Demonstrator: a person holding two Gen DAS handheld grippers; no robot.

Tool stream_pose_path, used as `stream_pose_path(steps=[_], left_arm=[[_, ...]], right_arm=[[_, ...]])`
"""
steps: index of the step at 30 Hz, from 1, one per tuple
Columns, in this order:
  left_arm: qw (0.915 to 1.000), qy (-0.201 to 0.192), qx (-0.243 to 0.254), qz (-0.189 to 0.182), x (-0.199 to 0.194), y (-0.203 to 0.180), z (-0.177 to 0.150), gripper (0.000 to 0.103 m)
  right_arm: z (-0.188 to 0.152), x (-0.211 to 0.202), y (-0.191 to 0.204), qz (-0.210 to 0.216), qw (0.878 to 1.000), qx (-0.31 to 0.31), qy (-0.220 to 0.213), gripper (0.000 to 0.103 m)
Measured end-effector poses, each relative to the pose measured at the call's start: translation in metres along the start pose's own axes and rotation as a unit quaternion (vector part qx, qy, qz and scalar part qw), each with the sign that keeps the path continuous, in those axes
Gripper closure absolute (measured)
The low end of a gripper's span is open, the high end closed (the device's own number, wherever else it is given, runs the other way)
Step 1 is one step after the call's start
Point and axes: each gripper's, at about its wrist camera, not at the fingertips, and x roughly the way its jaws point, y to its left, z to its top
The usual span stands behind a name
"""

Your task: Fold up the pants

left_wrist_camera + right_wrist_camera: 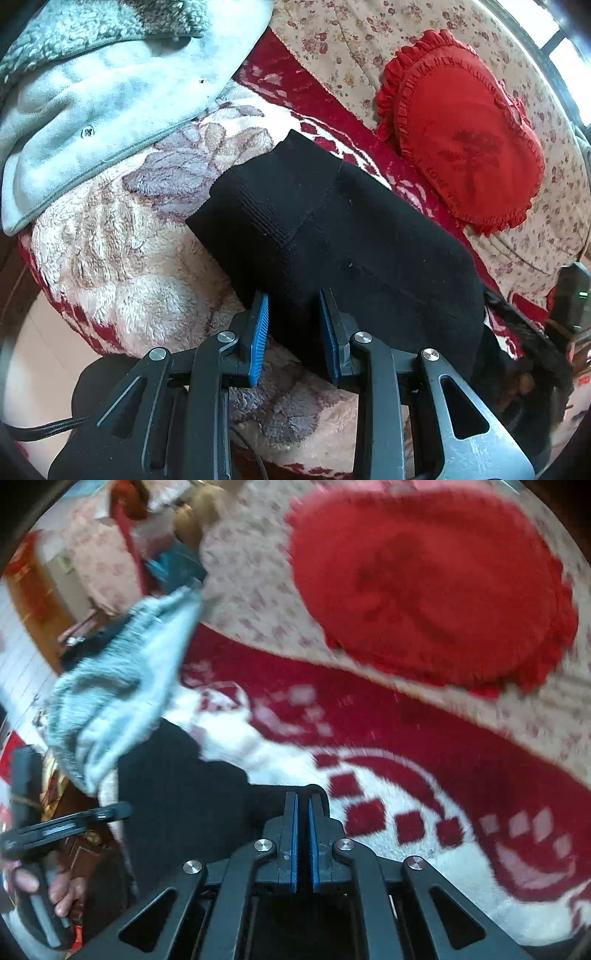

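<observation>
Both grippers work the black pants point(332, 229). Left gripper point(293, 332) has its blue pads spread apart, straddling the near edge of the folded bundle, which stretches ahead and rightward across the plush blanket point(122, 240). Right gripper point(303, 834) is pinched nearly closed at the pants' corner point(207, 801), apparently gripping a fold; the cloth lies left of it.

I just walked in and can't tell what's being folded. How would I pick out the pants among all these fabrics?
Find the fluffy red and cream blanket over the sofa. On it, between the pale grey fleece and the red heart cushion, lies a folded bundle: the pants, reaching the left tongs. They are the only plain black fabric there, with a ribbed waistband.
</observation>
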Motion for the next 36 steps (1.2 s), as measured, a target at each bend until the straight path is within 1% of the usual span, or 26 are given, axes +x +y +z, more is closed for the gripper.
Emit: stream_pose_path(steps=[1, 3, 4, 6, 7, 9, 10, 12, 13, 16, 18, 21, 23, 24, 25, 27, 28, 29, 31, 32, 33, 34, 36], left_arm=[[1.0, 0.001, 0.0, -0.001, -0.001, 0.0, 0.0, 0.078], [1.0, 0.0, 0.0, 0.001, -0.005, 0.001, 0.002, 0.078], [1.0, -0.003, 0.001, 0.004, -0.008, 0.001, 0.003, 0.078], [0.9999, -0.009, 0.003, 0.01, -0.015, 0.004, 0.004, 0.078], [0.9998, -0.013, 0.002, 0.014, -0.019, 0.004, 0.004, 0.078], [0.9996, -0.024, 0.0, 0.013, -0.027, 0.005, 0.005, 0.078], [0.9995, -0.028, 0.001, 0.014, -0.032, 0.004, 0.005, 0.078], [0.9993, -0.036, 0.006, 0.009, -0.038, -0.001, 0.005, 0.078], [0.9992, -0.038, 0.009, 0.008, -0.04, -0.004, 0.004, 0.078], [0.9989, -0.039, 0.025, 0.002, -0.043, -0.019, 0.001, 0.078], [0.9986, -0.041, 0.034, 0.005, -0.044, -0.028, 0.0, 0.076], [0.9984, -0.04, 0.04, 0.001, -0.044, -0.039, 0.001, 0.062], [0.9985, -0.037, 0.04, -0.003, -0.042, -0.046, 0.001, 0.06], [0.9984, -0.036, 0.043, -0.004, -0.041, -0.049, 0.001, 0.059], [0.9983, -0.032, 0.049, -0.006, -0.038, -0.054, 0.001, 0.059], [0.9978, -0.027, 0.061, -0.008, -0.034, -0.064, -0.002, 0.058], [0.9974, -0.023, 0.067, -0.01, -0.032, -0.069, -0.004, 0.058], [0.9968, -0.019, 0.076, -0.015, -0.028, -0.077, -0.006, 0.058], [0.9957, -0.016, 0.089, -0.023, -0.023, -0.089, -0.011, 0.057], [0.9951, -0.013, 0.094, -0.025, -0.02, -0.094, -0.014, 0.055], [0.9948, -0.01, 0.098, -0.027, -0.018, -0.098, -0.016, 0.053], [0.9942, -0.005, 0.103, -0.029, -0.013, -0.104, -0.018, 0.053], [0.9931, 0.004, 0.113, -0.028, -0.003, -0.112, -0.023, 0.053]], right_arm=[[-0.001, 0.007, -0.005, -0.007, 1.0, 0.003, 0.004, 0.099], [-0.001, 0.005, -0.017, 0.019, 0.999, 0.044, -0.004, 0.099], [-0.001, -0.004, -0.022, 0.009, 0.998, 0.053, -0.011, 0.097], [-0.003, -0.025, -0.026, -0.031, 0.998, 0.043, -0.022, 0.097], [-0.005, -0.035, -0.029, -0.031, 0.998, 0.046, -0.027, 0.097], [-0.013, -0.059, -0.029, 0.01, 0.997, 0.058, -0.043, 0.095], [-0.016, -0.063, -0.024, 0.019, 0.997, 0.053, -0.043, 0.095], [-0.03, -0.07, -0.003, 0.031, 0.999, 0.019, -0.035, 0.093], [-0.033, -0.069, 0.004, 0.033, 0.999, 0.01, -0.034, 0.091], [-0.042, -0.057, 0.035, 0.068, 0.997, -0.018, -0.031, 0.09], [-0.039, -0.037, 0.05, 0.063, 0.997, -0.032, -0.022, 0.089], [-0.04, -0.011, 0.071, 0.056, 0.997, -0.051, -0.011, 0.089], [-0.051, 0.013, 0.087, 0.076, 0.995, -0.062, 0.024, 0.087], [-0.057, 0.018, 0.089, 0.076, 0.995, -0.061, 0.03, 0.083], [-0.062, 0.013, 0.087, 0.079, 0.995, -0.059, 0.016, 0.083], [-0.068, -0.005, 0.073, 0.111, 0.993, -0.026, 0.023, 0.083], [-0.073, -0.019, 0.062, 0.113, 0.993, -0.007, 0.018, 0.083], [-0.079, -0.035, 0.051, 0.104, 0.995, 0.004, 0.007, 0.082], [-0.093, -0.069, 0.027, 0.067, 0.997, 0.025, -0.019, 0.08], [-0.105, -0.092, 0.007, 0.034, 0.998, 0.047, -0.036, 0.08], [-0.115, -0.109, -0.009, 0.011, 0.997, 0.067, -0.047, 0.079], [-0.131, -0.134, -0.036, -0.031, 0.992, 0.104, -0.063, 0.078], [-0.151, -0.162, -0.07, -0.089, 0.982, 0.149, -0.075, 0.076]])
